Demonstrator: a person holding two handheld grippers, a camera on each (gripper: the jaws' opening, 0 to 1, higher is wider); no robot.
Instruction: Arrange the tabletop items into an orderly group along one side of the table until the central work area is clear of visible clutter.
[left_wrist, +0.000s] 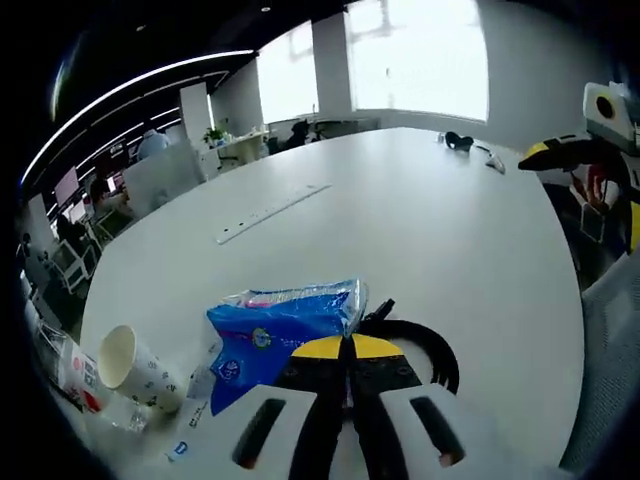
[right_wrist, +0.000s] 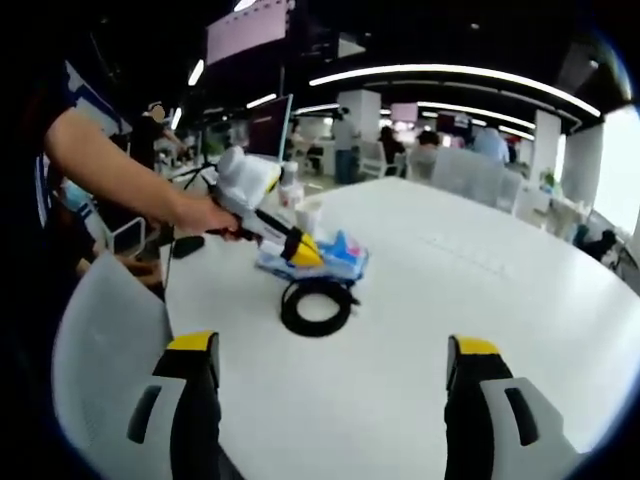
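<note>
Left hand-held gripper (left_wrist: 348, 350) together beside blue pack (left_wrist: 283, 330), black coil (right_wrist: 317, 305) at 3 o'clock, cup (left_wrist: 135, 368) at 9; right hand-held gripper (right_wrist: 330, 380) apart above surface (left_wrist: 420, 230).

Left gripper view: strong daylight enters through the windows (left_wrist: 415, 55) at 12 o'clock, which are overexposed to blank white, and spreads a pale sheen across the far half of the white bench (left_wrist: 400, 220). A curved ceiling light strip (left_wrist: 130, 90) at 10 o'clock bows with the fisheye distortion. The room at 9 o'clock is dim and soft in detail. The near edge at 6 o'clock is slightly blurred.

Right gripper view: illumination comes from ceiling light strips (right_wrist: 450, 72) at 12 o'clock, with window glare at 3 o'clock. The bench (right_wrist: 420, 330) is evenly lit; a black cable coil (right_wrist: 317, 307) casts almost no shadow. The person's arm (right_wrist: 120, 175) at 9 o'clock is in shade. Straight lines curve toward the edges.
</note>
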